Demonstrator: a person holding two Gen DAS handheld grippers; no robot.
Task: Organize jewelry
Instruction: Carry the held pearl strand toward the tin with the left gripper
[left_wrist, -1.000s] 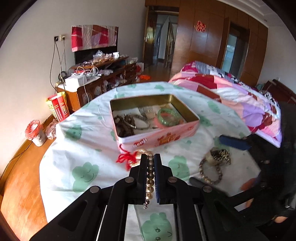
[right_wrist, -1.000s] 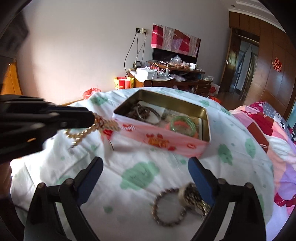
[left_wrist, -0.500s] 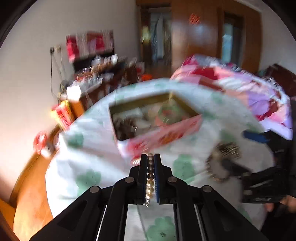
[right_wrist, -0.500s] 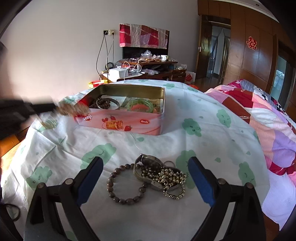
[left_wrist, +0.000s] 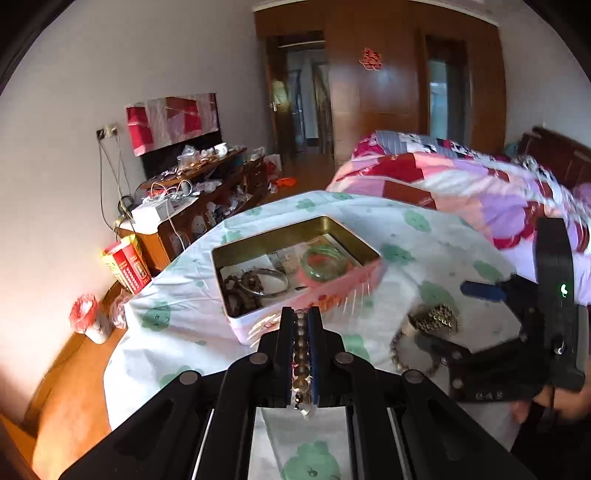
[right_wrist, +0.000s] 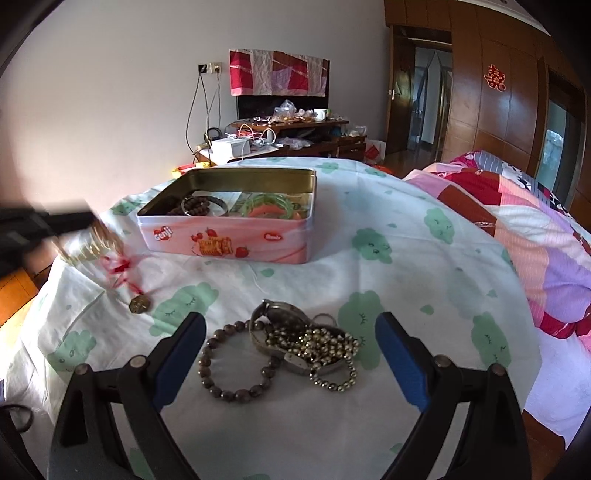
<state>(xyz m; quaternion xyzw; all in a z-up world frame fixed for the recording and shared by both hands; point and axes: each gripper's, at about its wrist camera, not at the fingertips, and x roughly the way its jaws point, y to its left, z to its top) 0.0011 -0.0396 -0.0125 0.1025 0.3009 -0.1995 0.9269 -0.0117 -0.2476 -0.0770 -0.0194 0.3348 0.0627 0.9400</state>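
Stowed so far: the pink tin (right_wrist: 229, 247) ahead of both your claws holds a green bangle (right_wrist: 271, 207), a silver bangle (left_wrist: 266, 283) and dark beads; that part looks done.
In transit: your left claw (left_wrist: 303, 349) is pressed together on a golden bead string (left_wrist: 301, 354) running between its fingers, just short of the tin's near wall. In the right wrist view its red tassel (right_wrist: 120, 267) and coin pendant (right_wrist: 139, 305) dangle toward the bed sheet (right_wrist: 369, 288), blurred.
Left to sort: a brown bead bracelet (right_wrist: 236, 363), a watch (right_wrist: 284, 325) and a metal bead chain (right_wrist: 328, 354) lie touching one another on the sheet.
Right claw (right_wrist: 291, 363): you hold it spread wide and low, a finger on either side of that heap, gripping nothing.
Judgement: roughly halfway; four pieces remain outside the tin.
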